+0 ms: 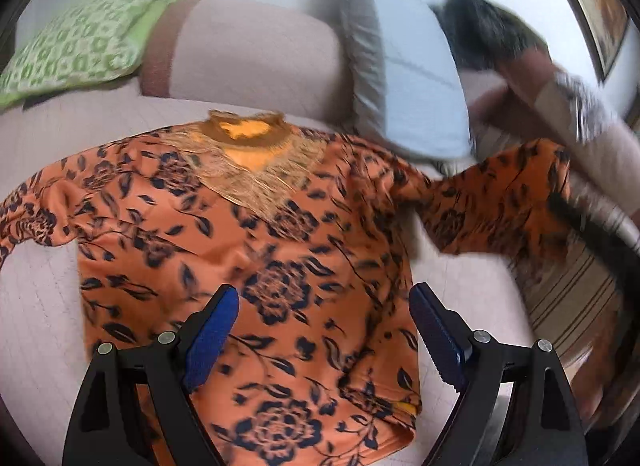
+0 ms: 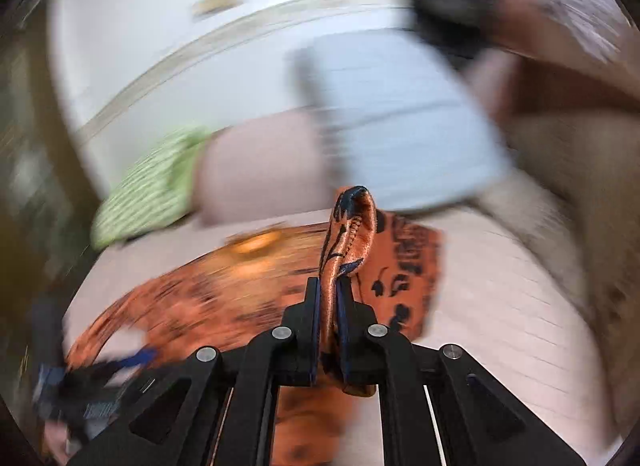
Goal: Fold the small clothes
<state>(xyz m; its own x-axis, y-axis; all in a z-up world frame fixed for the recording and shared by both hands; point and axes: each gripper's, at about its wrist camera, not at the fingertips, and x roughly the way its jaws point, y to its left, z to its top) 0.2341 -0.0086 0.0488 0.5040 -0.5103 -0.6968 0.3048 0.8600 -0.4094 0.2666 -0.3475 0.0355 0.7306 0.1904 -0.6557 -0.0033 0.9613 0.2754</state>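
Pale pink bedding [image 1: 40, 306] covers the surface, quilted in fine lines, with a green patterned pillow [image 1: 80, 45] at the far left, a pink bolster [image 1: 248, 53] beside it and a white pillow [image 1: 416, 77] propped further right. Orange top [image 1: 256, 250] with dark floral print lies spread flat on the bedding, neckline [image 1: 244, 133] toward the pillows, gold fringe below the collar. Left sleeve [image 1: 32, 221] drapes out over the bedding. Right sleeve [image 1: 500, 201] is lifted off the bedding, raised toward the right edge. Left gripper [image 1: 324, 330] hovers over the top's lower half, blue pads [image 1: 212, 338] wide apart, nothing between them. Right gripper [image 2: 329, 306] is clamped tight on the sleeve's cuff [image 2: 352, 221], a fold of satin standing up out of the jaws. Right-wrist view heavily blurred; a person's arm [image 1: 576, 121] shows at right, detail unclear. Striped fabric [image 1: 576, 298] lies beyond the bedding's right edge.
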